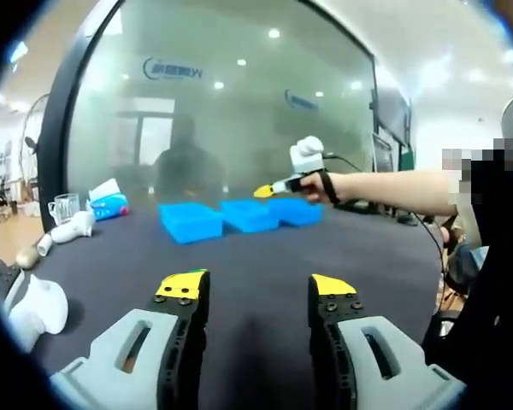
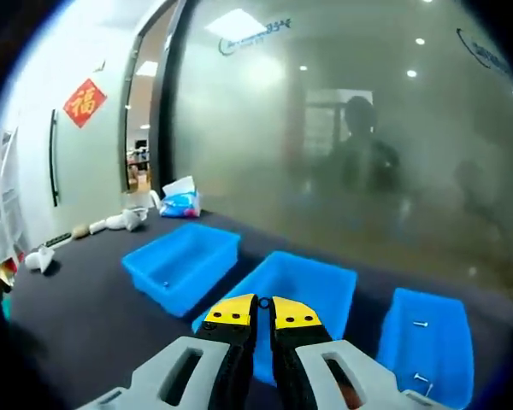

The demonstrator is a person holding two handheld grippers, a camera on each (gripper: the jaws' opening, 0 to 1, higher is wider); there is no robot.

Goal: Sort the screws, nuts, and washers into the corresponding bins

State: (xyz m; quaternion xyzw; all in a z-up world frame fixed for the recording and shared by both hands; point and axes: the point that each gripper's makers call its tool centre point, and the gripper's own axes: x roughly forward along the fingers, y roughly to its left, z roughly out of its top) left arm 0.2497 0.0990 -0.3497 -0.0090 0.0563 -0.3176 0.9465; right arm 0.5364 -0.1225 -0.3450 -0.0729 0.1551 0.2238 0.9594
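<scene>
Three blue bins stand in a row on the dark table: left bin [image 2: 184,265], middle bin [image 2: 312,286], right bin [image 2: 427,342]. Two screws [image 2: 420,324] lie in the right bin, and a tiny piece [image 2: 165,284] lies in the left one. My right gripper [image 2: 263,309] hovers above the near edge of the middle bin, jaws shut on a small dark ring-like part [image 2: 263,301]. From the left gripper view the bins [image 1: 250,215] lie far ahead, with the right gripper [image 1: 269,190] held over them by a person's hand. My left gripper [image 1: 256,290] is open and holds nothing, low over the bare table.
A frosted glass wall [image 1: 239,111] rises just behind the bins. At the table's far left are a tissue pack [image 1: 111,201], a glass cup [image 1: 64,207] and white tools [image 1: 73,229]. A white object [image 1: 38,307] lies close on the left. The person's arm [image 1: 385,188] reaches in from the right.
</scene>
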